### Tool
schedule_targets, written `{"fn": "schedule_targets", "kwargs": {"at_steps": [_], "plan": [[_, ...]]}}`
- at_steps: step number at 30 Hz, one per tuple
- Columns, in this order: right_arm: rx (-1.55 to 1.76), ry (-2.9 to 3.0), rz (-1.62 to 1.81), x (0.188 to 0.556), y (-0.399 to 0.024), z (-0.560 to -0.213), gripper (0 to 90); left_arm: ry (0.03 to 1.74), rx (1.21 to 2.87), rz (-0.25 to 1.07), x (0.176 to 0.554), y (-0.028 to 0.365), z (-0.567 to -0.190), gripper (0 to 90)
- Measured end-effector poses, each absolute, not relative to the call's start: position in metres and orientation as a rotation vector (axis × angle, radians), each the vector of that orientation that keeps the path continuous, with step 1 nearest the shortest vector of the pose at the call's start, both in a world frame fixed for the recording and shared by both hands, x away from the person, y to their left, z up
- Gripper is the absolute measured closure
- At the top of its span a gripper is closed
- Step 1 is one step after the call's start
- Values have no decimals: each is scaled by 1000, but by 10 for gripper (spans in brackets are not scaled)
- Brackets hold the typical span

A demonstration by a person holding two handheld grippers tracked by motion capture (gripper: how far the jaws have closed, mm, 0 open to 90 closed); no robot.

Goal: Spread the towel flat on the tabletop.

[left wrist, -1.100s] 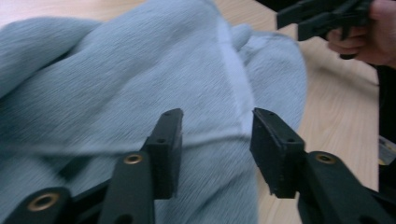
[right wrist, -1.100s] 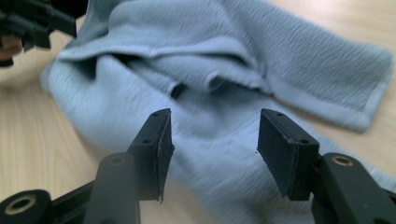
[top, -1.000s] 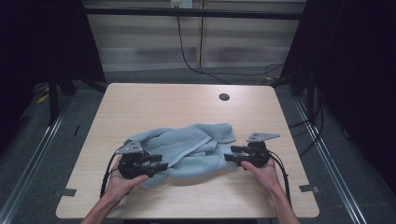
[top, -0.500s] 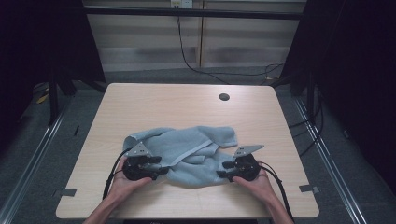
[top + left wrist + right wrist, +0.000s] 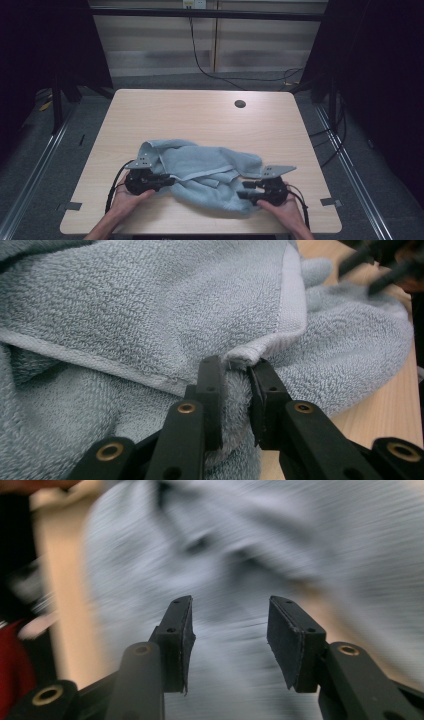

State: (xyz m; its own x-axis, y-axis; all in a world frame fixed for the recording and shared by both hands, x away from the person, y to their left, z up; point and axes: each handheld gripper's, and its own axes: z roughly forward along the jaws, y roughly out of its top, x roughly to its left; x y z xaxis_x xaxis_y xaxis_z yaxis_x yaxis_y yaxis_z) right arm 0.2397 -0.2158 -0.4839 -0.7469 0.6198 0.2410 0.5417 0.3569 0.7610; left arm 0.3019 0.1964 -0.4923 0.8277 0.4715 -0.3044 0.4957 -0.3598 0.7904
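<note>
One towel point(image 5: 200, 172), pale blue terry, crumpled, at the near middle of the wooden surface point(image 5: 200, 115). Two tools. Left tool point(image 5: 167, 181) at the towel's left side; the left gripper view shows its jaws, which have just been closing, narrowed onto a folded hem corner point(image 5: 245, 356) pinched between them. Right tool point(image 5: 245, 194) at the towel's near right edge; the right gripper view, blurred, shows its jaws wide apart before the cloth, nothing between them. One round hole point(image 5: 240, 104) at the far right of the surface.
</note>
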Motion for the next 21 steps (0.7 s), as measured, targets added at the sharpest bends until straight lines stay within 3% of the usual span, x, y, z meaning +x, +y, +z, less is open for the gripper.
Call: {"fn": "schedule_targets", "kwargs": {"at_steps": [5, 10, 21], "plan": [[1150, 2393, 1308, 271, -242, -481, 524, 724, 1950, -39, 308, 201, -484, 773], [1163, 2419, 1251, 294, -238, -496, 467, 710, 1909, -35, 312, 205, -473, 764], [1075, 2452, 1134, 293, -226, -506, 510, 696, 1924, -5, 314, 203, -469, 693]]}}
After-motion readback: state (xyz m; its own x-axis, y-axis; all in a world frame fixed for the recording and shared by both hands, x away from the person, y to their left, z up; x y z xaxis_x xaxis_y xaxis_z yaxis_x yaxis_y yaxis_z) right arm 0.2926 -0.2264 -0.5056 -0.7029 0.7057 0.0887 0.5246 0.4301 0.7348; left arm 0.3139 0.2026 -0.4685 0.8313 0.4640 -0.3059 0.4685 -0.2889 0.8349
